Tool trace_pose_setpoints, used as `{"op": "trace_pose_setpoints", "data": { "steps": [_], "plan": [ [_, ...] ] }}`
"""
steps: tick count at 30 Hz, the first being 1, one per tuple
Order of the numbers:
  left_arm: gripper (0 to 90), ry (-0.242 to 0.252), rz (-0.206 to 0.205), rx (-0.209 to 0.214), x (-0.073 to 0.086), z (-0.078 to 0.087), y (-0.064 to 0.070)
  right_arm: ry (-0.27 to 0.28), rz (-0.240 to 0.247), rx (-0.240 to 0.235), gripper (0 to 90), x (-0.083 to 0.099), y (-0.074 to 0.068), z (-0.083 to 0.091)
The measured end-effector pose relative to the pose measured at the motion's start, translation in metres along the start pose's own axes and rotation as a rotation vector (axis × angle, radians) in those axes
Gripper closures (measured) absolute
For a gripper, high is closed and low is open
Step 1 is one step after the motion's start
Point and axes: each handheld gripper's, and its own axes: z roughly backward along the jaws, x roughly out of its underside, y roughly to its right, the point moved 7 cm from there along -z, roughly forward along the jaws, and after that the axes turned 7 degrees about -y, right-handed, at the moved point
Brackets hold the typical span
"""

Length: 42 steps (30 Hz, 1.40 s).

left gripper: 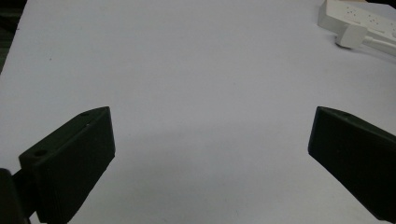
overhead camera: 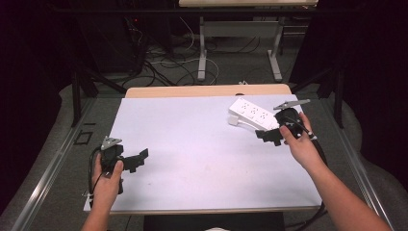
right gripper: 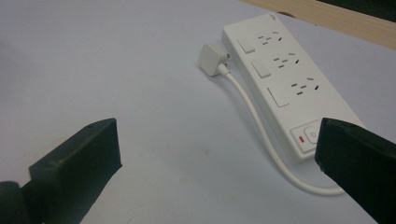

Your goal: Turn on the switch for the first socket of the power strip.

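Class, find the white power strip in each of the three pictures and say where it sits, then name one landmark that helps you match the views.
High view: power strip at the table's far right, beside the right gripper.
Left gripper view: top right corner, far off.
Right gripper view: right of centre, close, lying flat.
Shared landmark: its white plug, lying on the white table cover next to the strip's end.

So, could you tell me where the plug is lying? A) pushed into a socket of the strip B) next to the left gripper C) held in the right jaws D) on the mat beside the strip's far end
D: the plug lies loose on the mat, beside the far end of the strip.
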Motion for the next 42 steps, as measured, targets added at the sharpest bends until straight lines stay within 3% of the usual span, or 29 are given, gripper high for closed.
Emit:
{"op": "trace_pose_setpoints", "data": {
  "steps": [10,21,26,34,42],
  "plan": [
    [0.6,0.001,-0.002,0.002,0.000,0.000,0.000,0.083,-0.068,-0.023,0.2,0.021,0.002,0.010],
    [0.7,0.004,-0.006,0.007,-0.001,0.000,0.003,0.151,-0.104,0.025,0.3,0.044,0.009,0.006],
    [0.7,-0.007,-0.005,0.007,0.000,0.001,0.001,0.176,-0.141,0.023,0.1,0.057,0.013,-0.001],
    [0.7,0.000,-0.005,0.004,0.000,0.000,0.002,0.240,-0.188,0.076,0.1,0.069,0.028,0.000],
    [0.7,-0.004,-0.002,0.003,0.001,-0.001,0.001,0.252,-0.230,0.089,0.1,0.082,0.039,0.001]
  ]
}}
